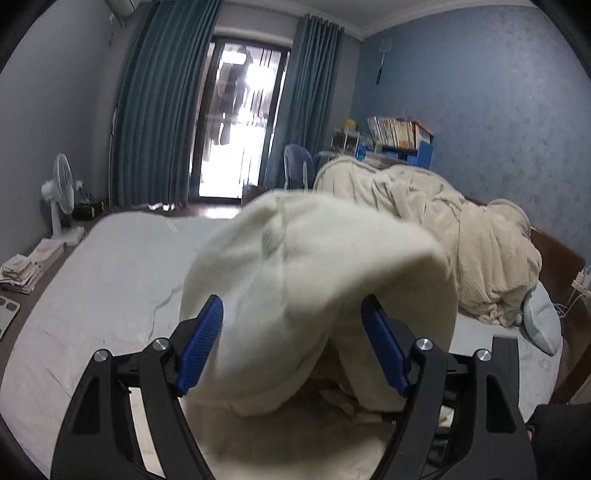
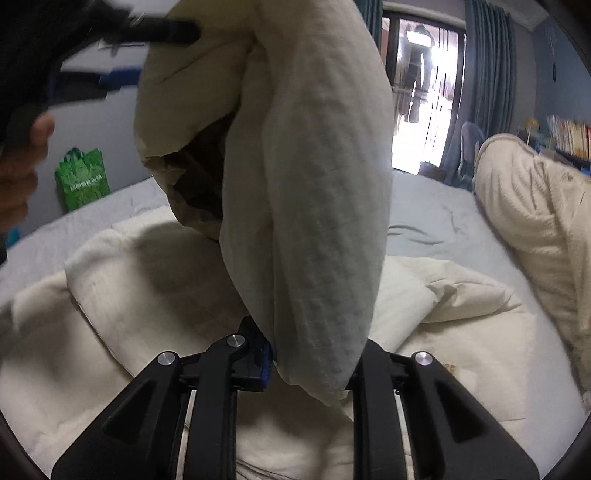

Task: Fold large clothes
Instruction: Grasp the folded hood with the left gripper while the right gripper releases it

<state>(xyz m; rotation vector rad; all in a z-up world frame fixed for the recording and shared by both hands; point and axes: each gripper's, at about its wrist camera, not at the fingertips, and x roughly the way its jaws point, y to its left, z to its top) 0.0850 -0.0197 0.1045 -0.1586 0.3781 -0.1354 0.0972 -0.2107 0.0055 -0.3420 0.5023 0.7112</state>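
A large cream garment (image 1: 314, 266) hangs lifted above the bed, its lower part spread on the sheet (image 2: 147, 295). In the left wrist view my left gripper (image 1: 291, 343) is open, its blue pads (image 1: 201, 343) wide apart on either side of a blurred bulge of the cloth. In the right wrist view my right gripper (image 2: 310, 354) is shut on a thick fold of the garment (image 2: 314, 184) that rises in front of the camera; its fingertips are mostly hidden by cloth. The left gripper (image 2: 122, 29) shows blurred at the top left there, with the person's hand.
The bed has a pale blue sheet (image 1: 110, 266). A bunched cream blanket (image 1: 461, 236) lies along its right side by the blue wall. A fan (image 1: 61, 192) and papers stand on the floor at left. A green bag (image 2: 81, 179) leans on the wall.
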